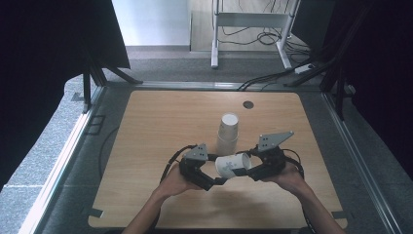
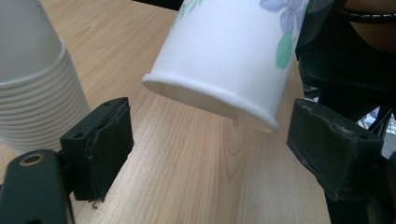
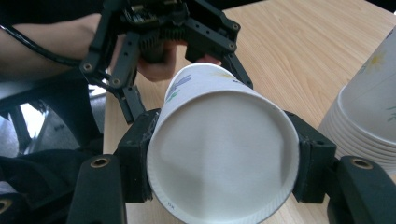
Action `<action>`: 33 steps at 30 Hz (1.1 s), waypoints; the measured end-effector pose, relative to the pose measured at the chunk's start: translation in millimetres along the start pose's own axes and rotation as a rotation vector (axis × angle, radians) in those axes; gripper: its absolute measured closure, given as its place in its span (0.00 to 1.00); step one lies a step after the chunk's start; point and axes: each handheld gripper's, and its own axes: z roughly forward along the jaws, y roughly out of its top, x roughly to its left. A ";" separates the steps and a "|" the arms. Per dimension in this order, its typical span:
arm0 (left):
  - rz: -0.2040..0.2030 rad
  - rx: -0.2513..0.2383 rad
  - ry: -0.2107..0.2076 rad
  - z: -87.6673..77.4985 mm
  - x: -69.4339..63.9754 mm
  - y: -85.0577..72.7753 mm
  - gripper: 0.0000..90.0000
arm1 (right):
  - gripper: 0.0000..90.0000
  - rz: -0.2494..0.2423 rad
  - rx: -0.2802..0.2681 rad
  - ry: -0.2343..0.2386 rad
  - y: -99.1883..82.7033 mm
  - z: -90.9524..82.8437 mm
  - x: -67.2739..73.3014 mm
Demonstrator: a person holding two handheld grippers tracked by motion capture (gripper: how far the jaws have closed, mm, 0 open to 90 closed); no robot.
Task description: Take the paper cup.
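A white paper cup [image 1: 234, 165] with a blue flower print lies on its side in the air, just above the wooden table [image 1: 156, 122]. My right gripper [image 1: 247, 168] is shut on it, one pad on each side near its flat bottom [image 3: 224, 158]. The cup's rim [image 2: 210, 100] points toward my left gripper [image 1: 215, 182]. That gripper [image 2: 210, 135] stands open, with the rim just beyond its pads and not touching them. Its fingers [image 3: 133, 105] reach around the cup's far end. A stack of upside-down paper cups [image 1: 228, 131] stands behind, also seen beside the left jaw [image 2: 32, 84].
A round cable hole [image 1: 248, 105] sits near the table's far edge. Beyond the table stand a white metal frame [image 1: 214, 48] and floor cables [image 1: 272, 78]. Black curtains hang on both sides. Bare wood lies left and right of the hands.
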 end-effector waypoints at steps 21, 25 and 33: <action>0.075 -0.026 -0.066 5.4 -2.5 -1.5 0.40 | 0.41 0.022 -0.038 0.090 -11.0 2.9 -3.3; 0.082 -0.005 -0.062 6.5 -2.7 -2.6 0.43 | 0.40 -0.002 -0.009 0.088 -10.5 5.1 -3.2; 0.080 0.082 -0.032 0.5 1.3 3.0 0.44 | 0.20 -0.012 0.064 0.032 -7.1 6.5 -3.0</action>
